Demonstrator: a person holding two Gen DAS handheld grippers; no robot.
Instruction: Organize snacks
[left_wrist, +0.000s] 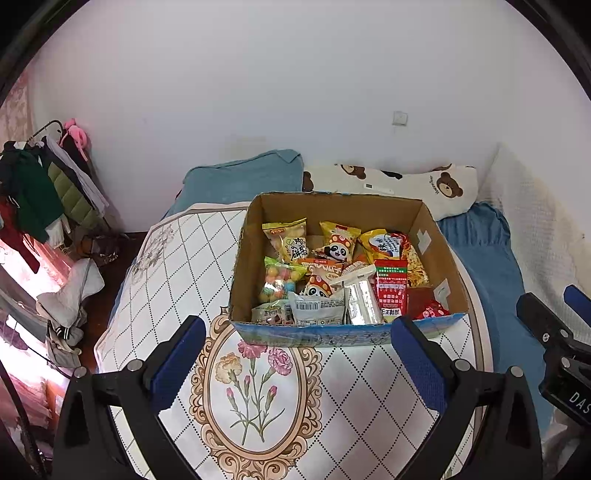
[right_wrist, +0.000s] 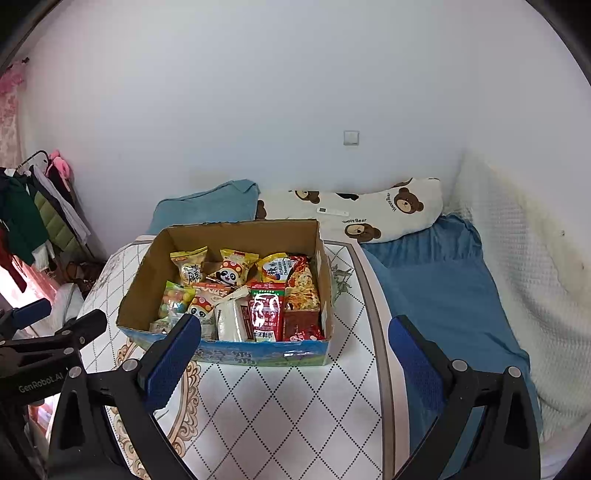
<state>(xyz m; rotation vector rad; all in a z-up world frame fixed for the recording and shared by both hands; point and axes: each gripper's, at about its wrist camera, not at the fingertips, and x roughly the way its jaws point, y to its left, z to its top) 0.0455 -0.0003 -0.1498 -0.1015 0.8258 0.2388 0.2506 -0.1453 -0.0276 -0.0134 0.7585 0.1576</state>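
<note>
An open cardboard box (left_wrist: 436, 225) (right_wrist: 147, 273) stands on a round table with a flower-patterned cloth (left_wrist: 255, 387) (right_wrist: 280, 406). Inside lie several snack packets: yellow bags, panda-print packs (left_wrist: 337, 248) (right_wrist: 229, 274), a bag of coloured candy balls (left_wrist: 279, 282) (right_wrist: 173, 300), a red packet (left_wrist: 390, 291) (right_wrist: 266, 310) and white wrappers. My left gripper (left_wrist: 297, 339) hovers open just in front of the box, nothing between its blue pads. My right gripper (right_wrist: 295, 343) is open too, near the box's front right corner, holding nothing.
A bed with a blue sheet (right_wrist: 443, 295) lies right of the table, with a bear-print pillow (right_wrist: 369, 210) and a teal pillow (left_wrist: 243, 181) behind the box. A clothes rack (left_wrist: 40, 184) stands at the left wall. A white blanket (right_wrist: 535, 277) lines the right wall.
</note>
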